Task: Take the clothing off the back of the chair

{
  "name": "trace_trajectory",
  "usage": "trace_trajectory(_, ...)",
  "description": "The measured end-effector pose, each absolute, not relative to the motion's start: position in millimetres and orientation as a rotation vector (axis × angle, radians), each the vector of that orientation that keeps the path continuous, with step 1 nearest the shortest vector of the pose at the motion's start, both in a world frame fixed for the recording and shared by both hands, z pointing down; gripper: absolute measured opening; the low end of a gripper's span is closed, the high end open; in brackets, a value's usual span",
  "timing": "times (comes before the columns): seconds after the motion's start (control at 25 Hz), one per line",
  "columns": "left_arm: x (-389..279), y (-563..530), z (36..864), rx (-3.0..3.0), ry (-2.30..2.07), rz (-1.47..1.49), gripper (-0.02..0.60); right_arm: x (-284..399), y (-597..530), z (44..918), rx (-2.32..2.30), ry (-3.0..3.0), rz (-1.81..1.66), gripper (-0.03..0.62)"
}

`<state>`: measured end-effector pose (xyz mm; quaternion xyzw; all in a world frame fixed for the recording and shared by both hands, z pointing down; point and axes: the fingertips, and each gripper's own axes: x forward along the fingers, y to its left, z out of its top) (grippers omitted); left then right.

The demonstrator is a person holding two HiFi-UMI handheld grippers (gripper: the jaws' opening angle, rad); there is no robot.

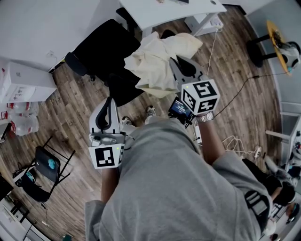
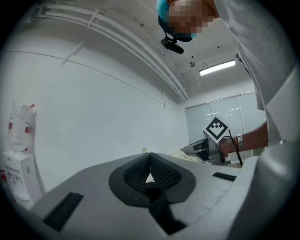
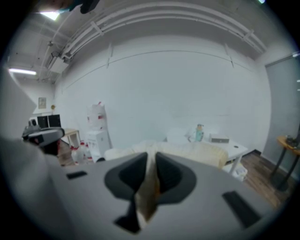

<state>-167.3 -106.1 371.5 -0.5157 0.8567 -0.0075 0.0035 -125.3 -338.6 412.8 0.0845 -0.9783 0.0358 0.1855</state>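
We find bare floor [image 1: 70, 108] on our side of the chair [image 1: 101, 52]; a desk [image 1: 160, 12] crowds close behind it

Cream clothing [image 1: 155, 61]; black chair [image 1: 101, 47]; white desk [image 1: 164, 12]; brown wood-grain floor [image 1: 70, 108] (person's sweatshirt [image 1: 174, 188] grey).

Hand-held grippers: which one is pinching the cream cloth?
The right hand-held gripper: the cream fabric clothing is squeezed between its jaws. The left hand-held gripper is shut on nothing.

A crumpled cream garment [image 1: 157, 61], one fold pinched in the right claw [image 1: 176, 60], drapes against the right side of the black office chair [image 1: 101, 49].
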Motion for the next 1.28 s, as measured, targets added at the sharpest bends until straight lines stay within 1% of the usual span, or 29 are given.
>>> trace_trajectory(1.28,-179,-65,363,-1.776,2.564,0.045,0.035,-101,-305,346,0.476,-2.84,0.039,0.067)
